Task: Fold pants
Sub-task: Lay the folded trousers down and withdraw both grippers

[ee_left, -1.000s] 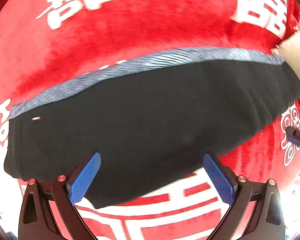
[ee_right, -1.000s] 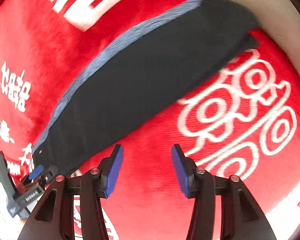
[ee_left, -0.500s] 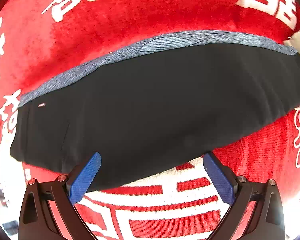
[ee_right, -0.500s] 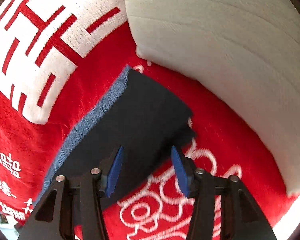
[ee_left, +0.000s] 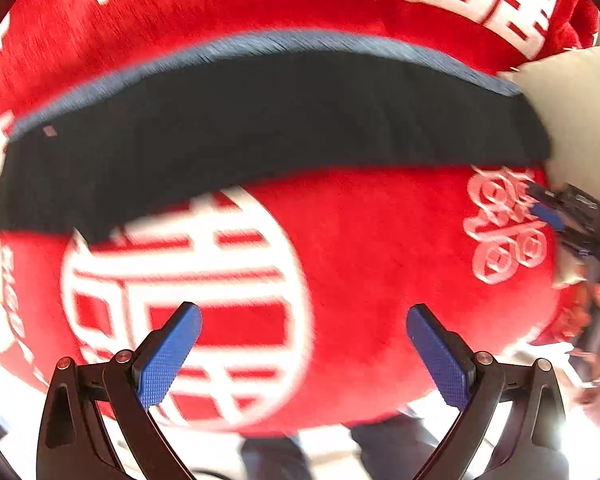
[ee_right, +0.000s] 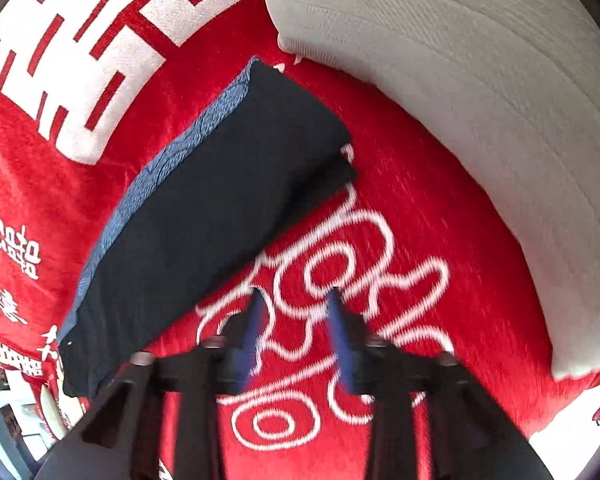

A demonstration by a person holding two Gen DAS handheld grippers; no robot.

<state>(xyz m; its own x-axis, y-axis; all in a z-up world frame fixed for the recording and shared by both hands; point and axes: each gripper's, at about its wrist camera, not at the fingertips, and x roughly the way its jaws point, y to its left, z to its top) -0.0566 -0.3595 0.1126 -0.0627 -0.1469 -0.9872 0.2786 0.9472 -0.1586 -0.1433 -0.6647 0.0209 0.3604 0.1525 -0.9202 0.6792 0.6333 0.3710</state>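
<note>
Left wrist view: left gripper (ee_left: 302, 332) wide open, empty, hovering off pants (ee_left: 236, 128). Pants lie as long folded strip on red blanket (ee_left: 380, 248). Right gripper (ee_right: 294, 332) part open, empty. Next fold: pinch both layers at hem end, carry end-to-end.

- Left black two-finger gripper with blue textured pads (ee_left: 303, 338): jaws spread wide, nothing between them, held clear above the surface.
- Right black two-finger gripper with blue pads (ee_right: 296, 332): jaws parted with a narrower gap, empty, motion-blurred; also visible at the right edge of the left wrist view (ee_left: 556, 216).
</note>
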